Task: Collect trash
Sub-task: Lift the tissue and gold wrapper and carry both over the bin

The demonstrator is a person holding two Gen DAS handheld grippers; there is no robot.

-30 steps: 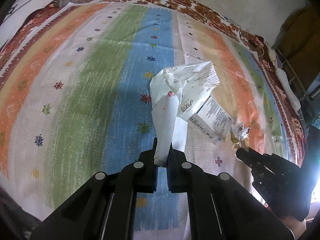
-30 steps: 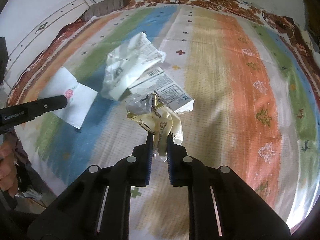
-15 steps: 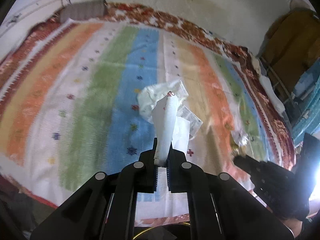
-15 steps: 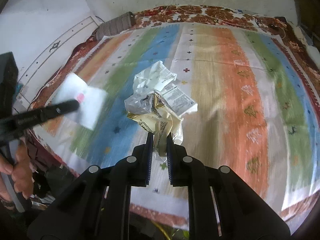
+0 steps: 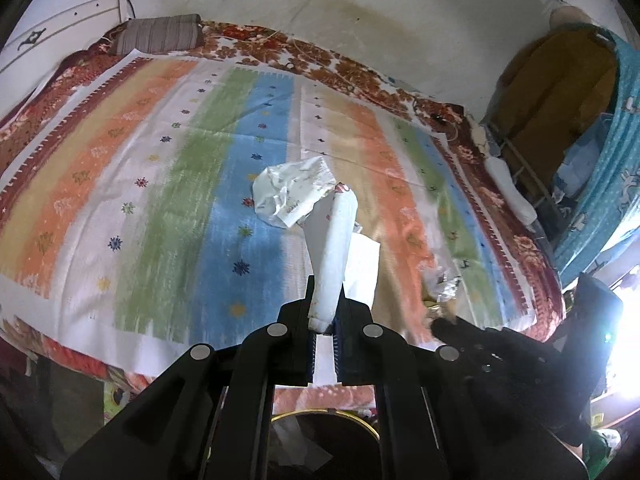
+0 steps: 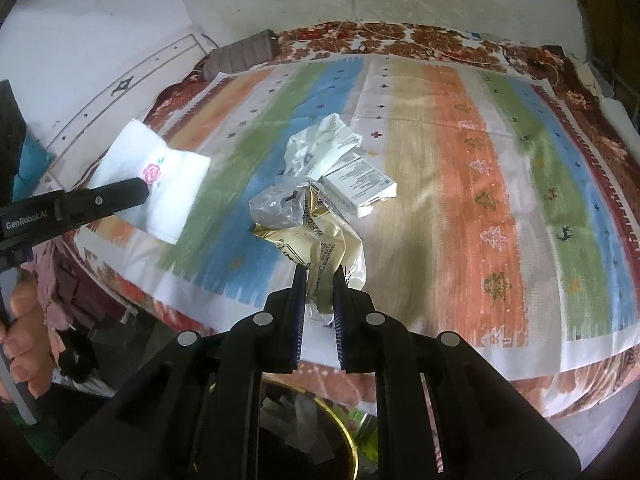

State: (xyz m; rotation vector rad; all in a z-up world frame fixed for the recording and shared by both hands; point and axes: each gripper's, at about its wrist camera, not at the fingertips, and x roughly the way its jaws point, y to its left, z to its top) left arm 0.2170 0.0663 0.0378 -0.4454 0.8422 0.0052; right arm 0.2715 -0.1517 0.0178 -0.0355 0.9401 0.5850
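Left gripper [image 5: 325, 314] pinches a white napkin [image 5: 334, 248]; right gripper [image 6: 319, 290] pinches a crumpled snack wrapper [image 6: 308, 232]. Both hang above a gold-rimmed bin [image 6: 340, 420] at six o'clock. On the striped bedspread [image 6: 460, 160], a white bag [image 6: 320, 146] and a small carton [image 6: 360, 182] remain at twelve o'clock, uncollected.

We see rose-print napkin [image 6: 160, 184] and crumpled gold-white wrapper [image 6: 316, 240] held aloft; white bag [image 6: 320, 148], carton [image 6: 360, 184] on bedspread.
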